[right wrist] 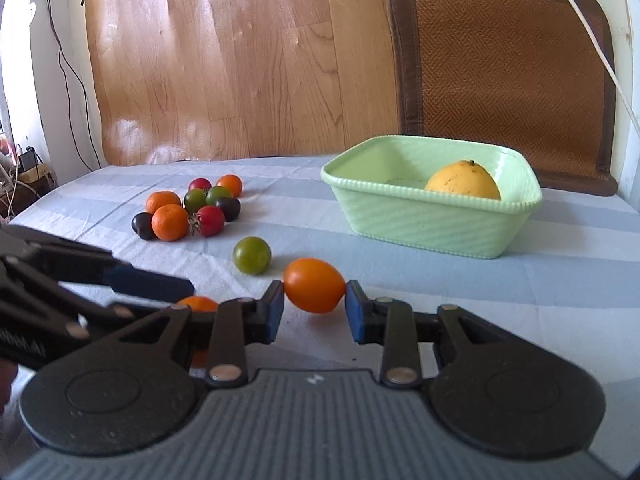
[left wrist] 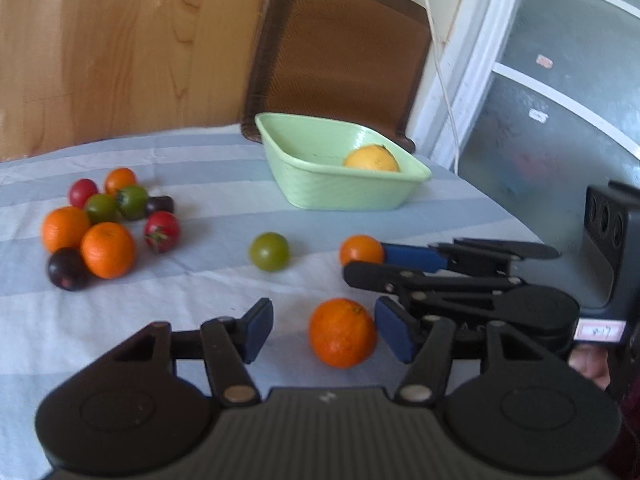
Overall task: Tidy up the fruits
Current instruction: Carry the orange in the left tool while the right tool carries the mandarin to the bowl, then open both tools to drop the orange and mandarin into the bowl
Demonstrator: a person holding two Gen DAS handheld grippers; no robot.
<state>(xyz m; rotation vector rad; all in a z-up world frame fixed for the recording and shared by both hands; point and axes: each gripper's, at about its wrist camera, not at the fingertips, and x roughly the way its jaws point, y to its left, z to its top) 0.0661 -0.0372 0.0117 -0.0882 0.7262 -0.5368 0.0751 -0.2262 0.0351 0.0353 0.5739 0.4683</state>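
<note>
Heads up: your right gripper (right wrist: 315,306) had its fingers clamped on the orange tomato (right wrist: 315,285) just by the tips, short of the green bowl (right wrist: 424,220). It looked ready to squirt out. Your left gripper (left wrist: 324,330) had its fingers apart around the tangerine (left wrist: 342,332) further from the bowl, which could've rolled across the counter (left wrist: 200,280).

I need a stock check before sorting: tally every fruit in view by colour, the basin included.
orange fruits: 5
green fruits: 3
red fruits: 2
dark purple fruits: 2
yellow fruits: 1
Total: 13
</note>
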